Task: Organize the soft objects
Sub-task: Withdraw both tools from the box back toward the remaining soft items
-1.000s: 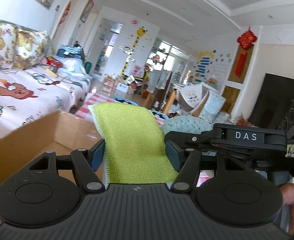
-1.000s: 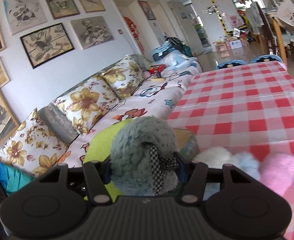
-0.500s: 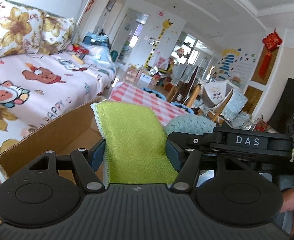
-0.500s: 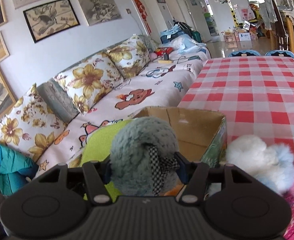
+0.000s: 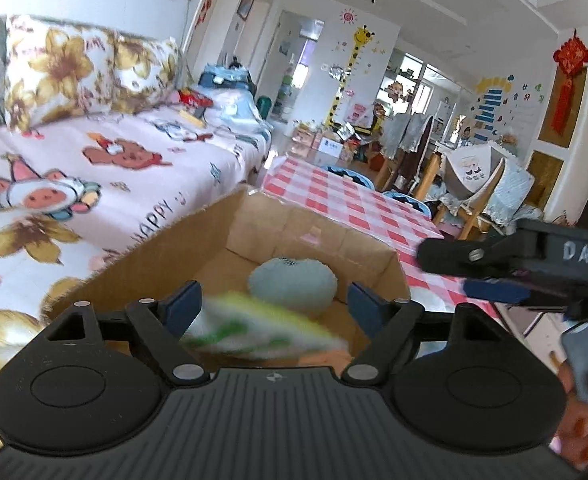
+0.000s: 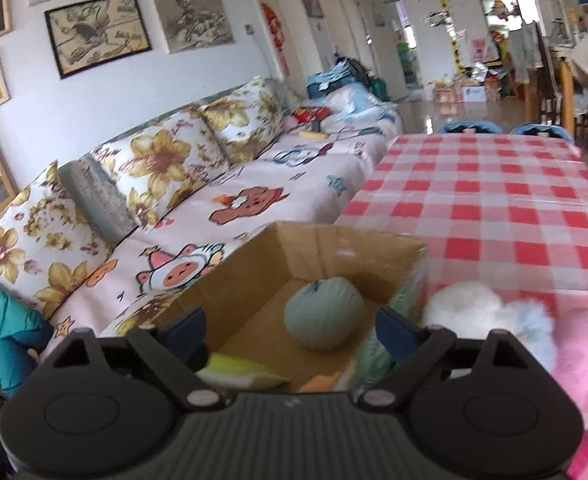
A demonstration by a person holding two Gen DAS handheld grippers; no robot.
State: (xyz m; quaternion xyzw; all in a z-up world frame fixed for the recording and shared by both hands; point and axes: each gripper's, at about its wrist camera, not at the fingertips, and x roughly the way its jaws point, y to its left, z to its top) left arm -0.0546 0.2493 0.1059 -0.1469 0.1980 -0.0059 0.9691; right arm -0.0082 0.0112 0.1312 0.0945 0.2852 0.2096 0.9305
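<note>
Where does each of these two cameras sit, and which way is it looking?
Left wrist: rides the left gripper, looking down its open fingers into the cardboard box; the right gripper and a hand show.
Right wrist: rides the right gripper, facing the box and sofa; only its own fingers show.
Both see the teal plush ball, green cloth and checked tablecloth.

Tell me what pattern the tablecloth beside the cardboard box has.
The tablecloth has a red-and-white check; it shows best in the right wrist view.

Both hand-held grippers just opened
</note>
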